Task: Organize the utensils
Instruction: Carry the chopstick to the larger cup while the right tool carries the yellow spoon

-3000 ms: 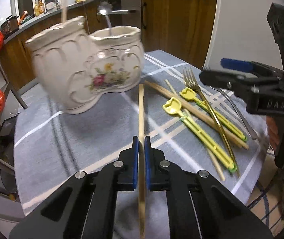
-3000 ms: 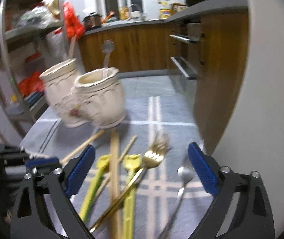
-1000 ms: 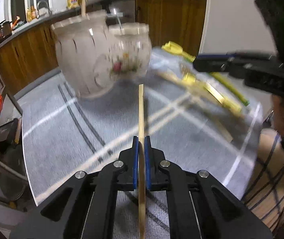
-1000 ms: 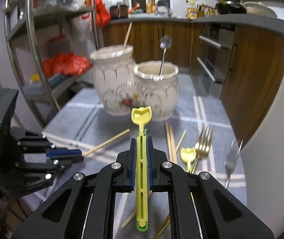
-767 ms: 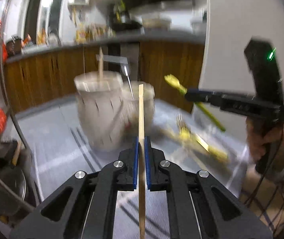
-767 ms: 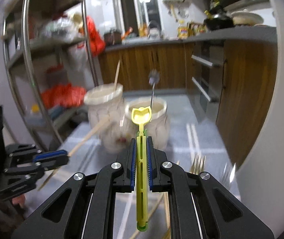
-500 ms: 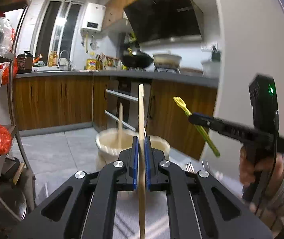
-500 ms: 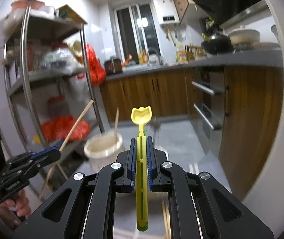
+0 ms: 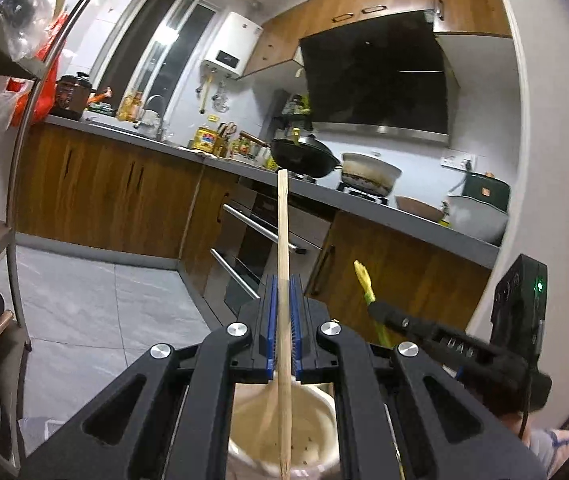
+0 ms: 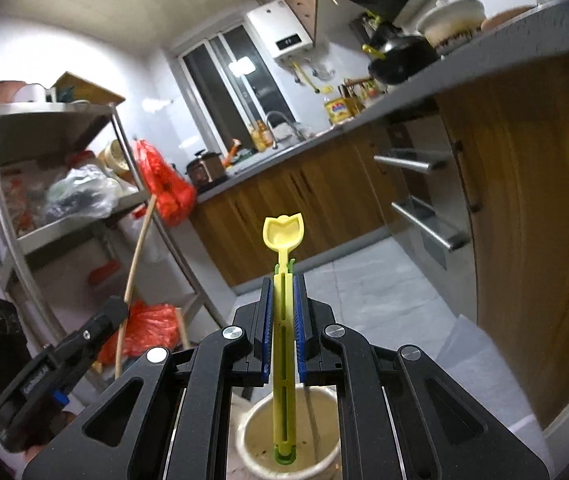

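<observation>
Change: both tongs have tilted upright since the earlier frames; the grey striped cloth and loose cutlery have dropped out of sight, and kitchen cabinets fill both views.
Cream ceramic utensil pot: directly below the left tongs, mouth open to the camera; its second mouth sits below the right tongs.
Left tongs: clenched on a long pale wooden chopstick, held upright, lower end inside the pot's mouth.
Right tongs: clenched on a yellow-green plastic utensil with tulip-shaped head, vertical, green foot down inside the pot's mouth.
Second stick: another wooden chopstick leans inside the pot beside the held one.
Background: black wok on the stove behind.
</observation>
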Demonstrator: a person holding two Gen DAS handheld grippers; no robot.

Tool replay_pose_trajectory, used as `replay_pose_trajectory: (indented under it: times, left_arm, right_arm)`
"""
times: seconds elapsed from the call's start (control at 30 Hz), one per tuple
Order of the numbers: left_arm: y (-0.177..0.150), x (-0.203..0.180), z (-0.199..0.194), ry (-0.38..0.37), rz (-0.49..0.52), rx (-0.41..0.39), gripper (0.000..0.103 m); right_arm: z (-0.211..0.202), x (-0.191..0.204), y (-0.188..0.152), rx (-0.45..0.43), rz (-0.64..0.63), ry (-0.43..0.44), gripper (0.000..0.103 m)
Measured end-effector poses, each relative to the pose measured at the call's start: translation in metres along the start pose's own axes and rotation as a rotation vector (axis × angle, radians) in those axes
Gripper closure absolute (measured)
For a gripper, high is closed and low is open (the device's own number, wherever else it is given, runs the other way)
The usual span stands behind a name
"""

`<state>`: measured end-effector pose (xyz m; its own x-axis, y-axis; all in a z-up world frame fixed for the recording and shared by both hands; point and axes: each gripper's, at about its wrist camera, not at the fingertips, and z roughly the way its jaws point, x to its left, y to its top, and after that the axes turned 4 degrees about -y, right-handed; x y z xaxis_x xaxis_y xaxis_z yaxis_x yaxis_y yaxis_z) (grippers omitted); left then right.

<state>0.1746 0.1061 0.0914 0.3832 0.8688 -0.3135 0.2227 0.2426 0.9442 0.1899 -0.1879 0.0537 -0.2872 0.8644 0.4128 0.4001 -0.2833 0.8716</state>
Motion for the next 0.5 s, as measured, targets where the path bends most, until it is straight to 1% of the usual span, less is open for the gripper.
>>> replay_pose_trajectory:
  times: [0.07, 0.17, 0.27, 0.4, 0.5]
  left_arm:
    - [-0.004, -0.002, 0.007, 0.025, 0.02, -0.015, 0.097]
    - [-0.008, -0.002, 0.014, 0.061, 0.042, -0.02, 0.097]
    - [-0.014, 0.003, 0.018, 0.062, 0.032, 0.0, 0.097]
    - [-0.017, 0.003, 0.017, 0.069, 0.052, 0.016, 0.097]
    - [-0.019, 0.003, 0.01, 0.062, 0.057, 0.032, 0.097]
  right_arm:
    - [0.007, 0.005, -0.003, 0.0, -0.034, -0.008, 0.093]
    - [0.014, 0.021, -0.013, -0.008, -0.124, -0.023, 0.093]
    - [0.02, 0.033, -0.021, -0.008, -0.213, -0.044, 0.093]
    - [0.022, 0.047, -0.031, -0.01, -0.324, -0.048, 0.093]
    - [0.023, 0.051, -0.033, 0.006, -0.373, -0.051, 0.093]
